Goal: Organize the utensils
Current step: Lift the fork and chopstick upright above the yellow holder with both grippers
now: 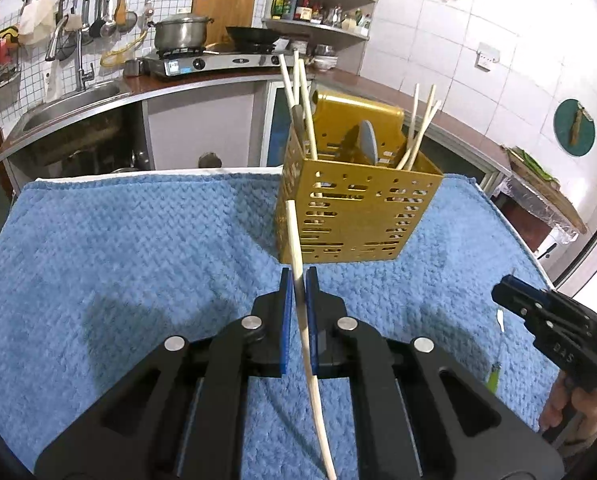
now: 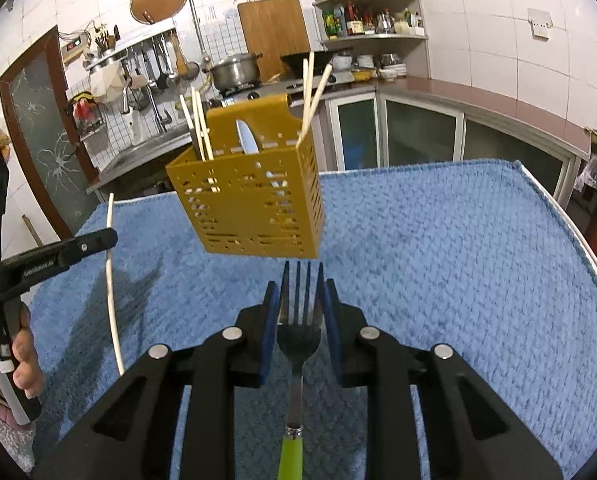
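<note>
Left fingers [image 1: 298,280] clamp a chopstick [image 1: 294,240] (lower end cut off); right fingers [image 2: 301,294] grip a fork [image 2: 300,320].

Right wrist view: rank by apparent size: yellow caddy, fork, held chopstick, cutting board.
1. yellow caddy
2. fork, enlarged by nearness
3. chopstick, long but thin; unsure against the cutting board
4. cutting board, far off

A gold perforated utensil caddy [image 1: 354,216] stands upright on the blue towel holding pale chopsticks [image 1: 304,116] and a spoon [image 1: 368,140], while a single pale chopstick [image 1: 298,256] and a green-handled fork [image 2: 300,320] are held raised just before it.
</note>
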`<state>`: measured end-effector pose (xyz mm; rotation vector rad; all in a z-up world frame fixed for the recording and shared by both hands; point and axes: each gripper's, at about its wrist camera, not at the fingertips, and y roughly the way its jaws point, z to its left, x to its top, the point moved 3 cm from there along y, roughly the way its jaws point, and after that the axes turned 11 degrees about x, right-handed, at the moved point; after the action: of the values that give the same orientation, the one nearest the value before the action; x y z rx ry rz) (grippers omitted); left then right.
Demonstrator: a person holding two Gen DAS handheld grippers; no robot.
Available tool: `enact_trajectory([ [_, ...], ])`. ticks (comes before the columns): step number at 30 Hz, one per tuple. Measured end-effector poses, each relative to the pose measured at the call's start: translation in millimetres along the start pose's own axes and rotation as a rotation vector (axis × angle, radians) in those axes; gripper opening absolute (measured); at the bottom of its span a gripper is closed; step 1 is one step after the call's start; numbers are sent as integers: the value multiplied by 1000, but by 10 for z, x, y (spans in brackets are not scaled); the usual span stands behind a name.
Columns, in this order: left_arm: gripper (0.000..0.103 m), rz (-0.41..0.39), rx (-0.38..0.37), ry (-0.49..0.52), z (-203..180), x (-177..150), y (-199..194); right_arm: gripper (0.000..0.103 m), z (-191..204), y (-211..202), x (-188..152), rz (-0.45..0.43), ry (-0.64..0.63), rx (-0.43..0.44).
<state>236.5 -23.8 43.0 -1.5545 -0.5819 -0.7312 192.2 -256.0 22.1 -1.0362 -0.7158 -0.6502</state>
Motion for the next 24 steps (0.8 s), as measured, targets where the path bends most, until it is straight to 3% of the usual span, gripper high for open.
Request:
enact_trajectory([
  [7, 5, -67, -24, 28, -21, 33, -266, 23, 76, -157, 115, -59, -26, 13],
  [24, 4, -95, -62, 18, -45, 133, -348, 23, 147, -260, 247, -90, -63, 12],
])
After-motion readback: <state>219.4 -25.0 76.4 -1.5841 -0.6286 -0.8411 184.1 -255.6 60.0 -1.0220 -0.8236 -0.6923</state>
